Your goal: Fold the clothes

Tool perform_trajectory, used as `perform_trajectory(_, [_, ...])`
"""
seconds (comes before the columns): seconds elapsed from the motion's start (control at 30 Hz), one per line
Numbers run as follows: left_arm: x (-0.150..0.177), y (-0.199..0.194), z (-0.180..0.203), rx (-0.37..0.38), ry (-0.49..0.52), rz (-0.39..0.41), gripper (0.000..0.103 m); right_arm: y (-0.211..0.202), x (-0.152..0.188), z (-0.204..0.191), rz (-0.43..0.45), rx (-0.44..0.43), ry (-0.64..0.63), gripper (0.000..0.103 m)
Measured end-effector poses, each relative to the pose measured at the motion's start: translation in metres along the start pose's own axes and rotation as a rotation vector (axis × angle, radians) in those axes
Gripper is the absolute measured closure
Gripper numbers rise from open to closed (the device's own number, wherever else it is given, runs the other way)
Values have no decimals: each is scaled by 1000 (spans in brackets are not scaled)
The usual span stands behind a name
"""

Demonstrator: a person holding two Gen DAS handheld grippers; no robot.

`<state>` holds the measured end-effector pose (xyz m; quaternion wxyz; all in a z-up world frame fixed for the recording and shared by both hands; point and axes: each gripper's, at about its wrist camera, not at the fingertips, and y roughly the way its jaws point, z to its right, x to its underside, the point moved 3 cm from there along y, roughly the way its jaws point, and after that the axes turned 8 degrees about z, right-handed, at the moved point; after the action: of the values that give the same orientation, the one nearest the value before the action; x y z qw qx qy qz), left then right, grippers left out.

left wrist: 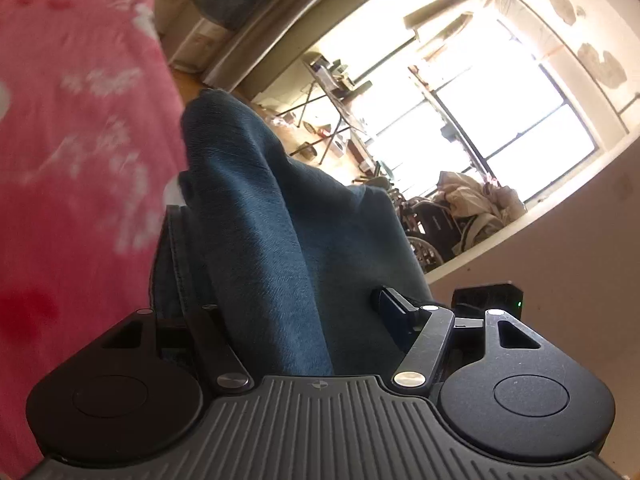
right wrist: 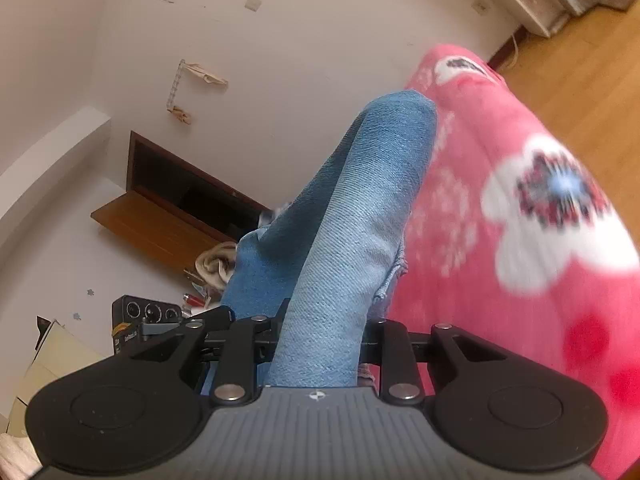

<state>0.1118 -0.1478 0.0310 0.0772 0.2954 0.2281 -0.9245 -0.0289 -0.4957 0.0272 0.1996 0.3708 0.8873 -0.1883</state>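
We hold a pair of blue jeans (left wrist: pixel 256 216) up over a pink blanket (left wrist: pixel 80 120) with white flowers on it. The jeans are off the blanket and hang between our two grippers.

In the left wrist view, our left gripper (left wrist: pixel 304 320) has a thick bunch of the dark blue cloth between its fingers. The fingers stand fairly wide apart with the cloth filling the gap, but their tips are hidden by the cloth, so we cannot tell how hard they press. A stitched seam of the jeans runs down the left side of the bunch. The top edge of the cloth sticks up in a rounded fold. The edge of the blanket is just left of the cloth. To the right there is lots of open room, with a bright window (left wrist: pixel 500 120) and a cluttered table far off.

In the right wrist view, our right gripper (right wrist: pixel 320 332) has its fingers close together, holding a folded strip of lighter blue denim (right wrist: pixel 352 240). A frayed edge hangs on the right side of this strip. The pink blanket (right wrist: pixel 500 260) is right beside it, with wooden floor (right wrist: pixel 592 80) past the blanket's edge. To the left is a bare white wall (right wrist: pixel 280 40) and a dark wooden frame (right wrist: pixel 188 184).
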Motion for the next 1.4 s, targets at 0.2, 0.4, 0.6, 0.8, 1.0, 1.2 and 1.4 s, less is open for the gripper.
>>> perform_trajectory(0.2, [-80, 44, -15, 6, 12, 48, 38, 51, -98, -1, -26, 0, -73, 76])
perform_trajectory(0.4, [-182, 49, -27, 8, -1, 96, 38, 123, -187, -24, -33, 8, -97, 76])
perform_trajectory(0.6, [-256, 67, -54, 36, 9, 83, 38, 193, -266, -51, -62, 98, -63, 76])
perform_trajectory(0.8, [-299, 108, -151, 99, -160, 63, 38, 269, -305, -22, -78, 207, -6, 76])
perform_trajectory(1.0, [-359, 135, -268, 51, -190, 121, 38, 401, -345, 40, -143, 226, -23, 76])
perform_trajectory(1.2, [-425, 166, -366, -78, -187, 202, 38, 545, -391, 112, -186, 139, -60, 76])
perform_trajectory(1.4, [-473, 188, -432, -184, -164, 236, 38, 661, -432, 153, -262, 82, -150, 76])
